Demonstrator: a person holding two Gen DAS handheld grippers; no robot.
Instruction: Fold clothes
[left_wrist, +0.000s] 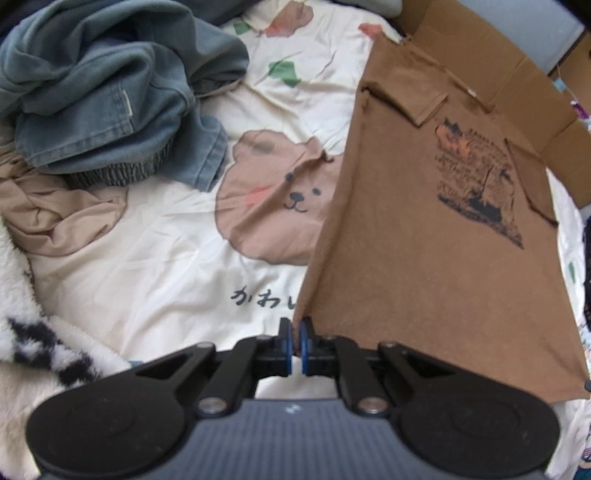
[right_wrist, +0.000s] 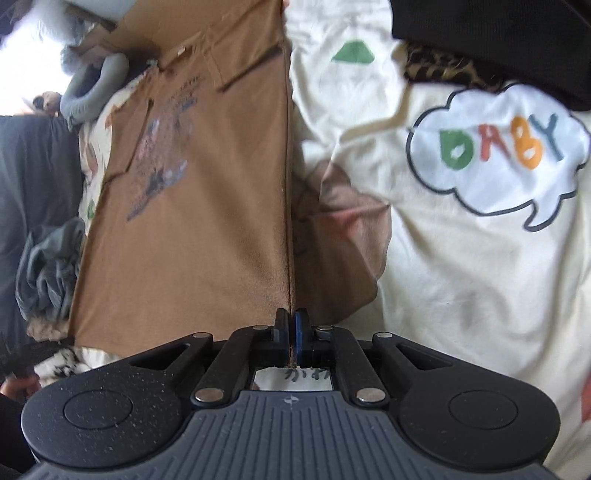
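Left gripper (left_wrist: 295, 347) clamped on the near-left hem corner of the brown T-shirt (left_wrist: 424, 240); right gripper (right_wrist: 291, 339) pinched tight on its near-right hem corner, fabric edge visible between the pads. Shirt spread print-up on the cream bear-print bedsheet (left_wrist: 166, 258), collar end far, near hem lifted. Blue jeans (left_wrist: 110, 96) heaped far left, cardboard box (left_wrist: 517, 85) beyond the shirt.

The left gripper (left_wrist: 295, 345) and the right gripper (right_wrist: 291, 338) both point steeply down, jaws closed, each pinching a corner of the brown T-shirt (left_wrist: 424, 240).
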